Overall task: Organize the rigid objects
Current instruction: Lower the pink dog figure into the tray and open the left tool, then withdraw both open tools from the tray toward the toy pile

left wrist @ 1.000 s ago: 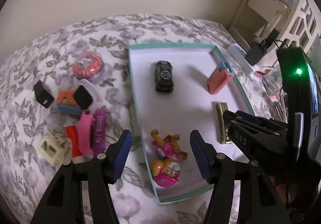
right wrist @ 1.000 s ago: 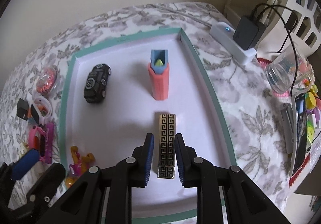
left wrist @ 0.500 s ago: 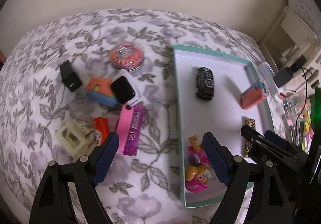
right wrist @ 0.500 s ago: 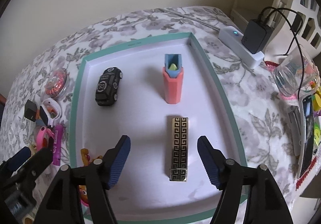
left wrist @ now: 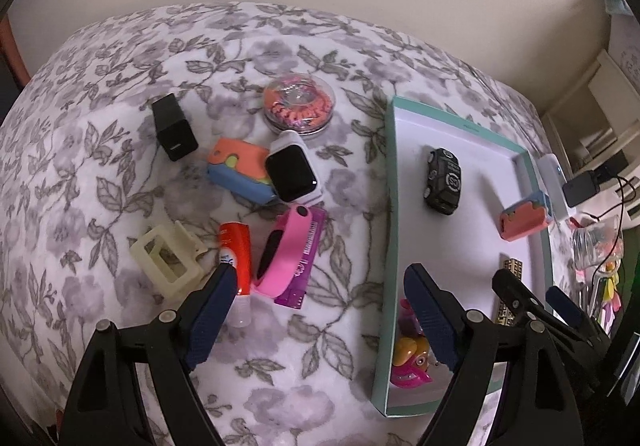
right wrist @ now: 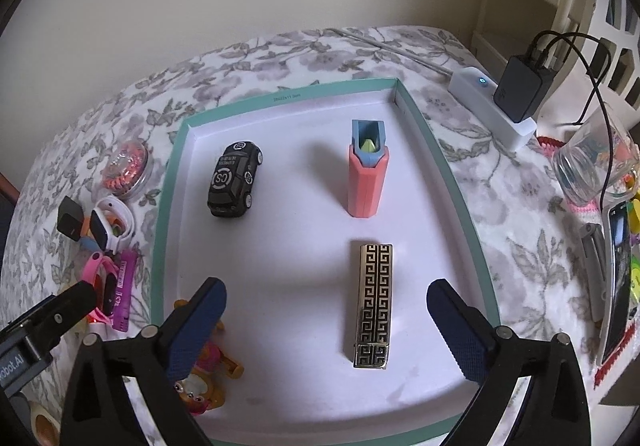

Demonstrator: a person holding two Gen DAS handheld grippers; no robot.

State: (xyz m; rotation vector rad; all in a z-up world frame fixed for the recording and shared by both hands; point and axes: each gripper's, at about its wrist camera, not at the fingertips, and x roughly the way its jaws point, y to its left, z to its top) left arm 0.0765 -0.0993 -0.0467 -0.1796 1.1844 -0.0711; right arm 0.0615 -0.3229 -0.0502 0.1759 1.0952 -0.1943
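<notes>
Gold patterned bar [right wrist: 374, 304] released in tray [right wrist: 452, 190]; right gripper [right wrist: 326, 320] now spread, left gripper [left wrist: 318, 304] wide over cloth.

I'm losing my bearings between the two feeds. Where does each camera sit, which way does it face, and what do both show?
Left wrist: on the left gripper, above the flowered cloth, looking down and forward at the loose pile around the pink band; its own open fingers frame the view, the right gripper at right.
Right wrist: on the right gripper, over the tray, facing the gold lighter; open fingers, the left gripper's finger at left.
Shared: tray, toy car, lighter, pile.
</notes>
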